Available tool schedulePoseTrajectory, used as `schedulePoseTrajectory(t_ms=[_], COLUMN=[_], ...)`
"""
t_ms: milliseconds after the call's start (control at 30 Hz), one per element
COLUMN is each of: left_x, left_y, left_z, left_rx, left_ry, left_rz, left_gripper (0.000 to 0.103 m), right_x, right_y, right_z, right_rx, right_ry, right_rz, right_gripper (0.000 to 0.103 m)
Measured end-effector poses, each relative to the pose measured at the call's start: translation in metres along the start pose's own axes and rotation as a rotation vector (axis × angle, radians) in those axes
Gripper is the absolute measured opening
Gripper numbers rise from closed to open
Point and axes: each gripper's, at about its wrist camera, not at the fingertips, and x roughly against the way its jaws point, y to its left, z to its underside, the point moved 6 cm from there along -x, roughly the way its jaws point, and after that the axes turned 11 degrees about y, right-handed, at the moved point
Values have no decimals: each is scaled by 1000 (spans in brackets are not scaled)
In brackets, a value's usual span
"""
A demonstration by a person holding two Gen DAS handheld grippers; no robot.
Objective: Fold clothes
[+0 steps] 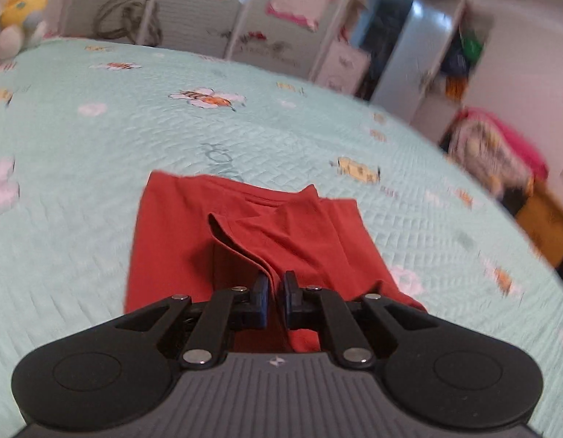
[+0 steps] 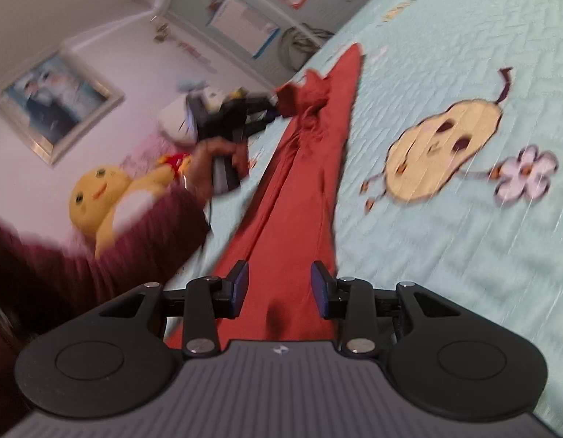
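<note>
On a mint-green quilted bedspread (image 1: 99,168), the left gripper (image 1: 276,284) pinches a doubled edge of the long rust-red cotton garment (image 1: 179,241), apparently mid-fold, while the right gripper (image 2: 280,279) hovers wide over its other end, seemingly poised to grasp.

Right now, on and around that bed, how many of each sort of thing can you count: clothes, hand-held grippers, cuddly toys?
Red garment: 1
Hand-held grippers: 2, left hand-held gripper pinching the garment, right hand-held gripper open over it
Yellow plush toys: 2, one and another
Total: 5
</note>
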Motion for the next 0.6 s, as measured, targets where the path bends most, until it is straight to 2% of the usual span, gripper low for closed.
schedulePoseTrajectory(t_ms=[100,200,333,433,533,600], left_x=[-13,-16,-18,-20,-18,-17], left_y=[12,20,25,31,33,31], left_z=[21,28,31,31,33,33], left_rx=[75,117,140,184,201,195], left_ry=[-35,-41,-38,-30,-24,-24], left_rz=[59,117,162,215,236,233], left_gripper=[6,5,5,5,5,5], right_x=[-2,-17,-87,-154,-205,-223], right_y=[0,2,-6,-19,-40,-53], right_z=[-46,-99,-192,-249,-285,-299], right_rx=[2,33,121,191,179,169], right_ry=[-48,-90,-119,-143,-120,-121], right_rz=[79,177,321,423,466,496], right_gripper=[39,40,46,47,47,47])
